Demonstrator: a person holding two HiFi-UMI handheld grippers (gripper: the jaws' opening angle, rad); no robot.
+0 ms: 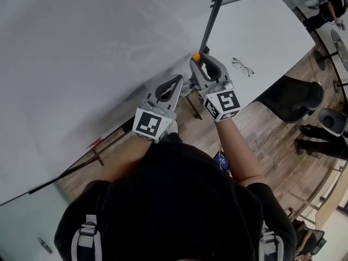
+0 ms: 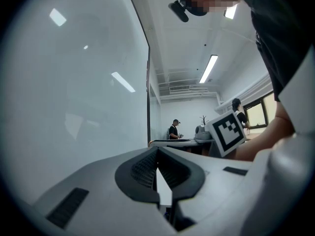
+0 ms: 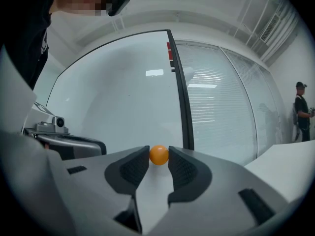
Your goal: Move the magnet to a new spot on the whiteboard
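Right claw (image 3: pixel 158 157) pinches small round glossy orange magnet (image 3: pixel 159 154).

The head view looks steeply down from above the person's shoulders onto the large white whiteboard (image 1: pixel 81 48), the grey left gripper (image 1: pixel 178 80) and the grey right gripper (image 1: pixel 198 60). The left gripper view sits low behind its own jaws, looks along the board toward the far room, and catches the black-and-white marker cube (image 2: pixel 226 132) beside it. The right gripper view faces the board from close by. With the head view it shares the small round orange magnet (image 3: pixel 159 154) and the board's black edge frame (image 3: pixel 181 102).
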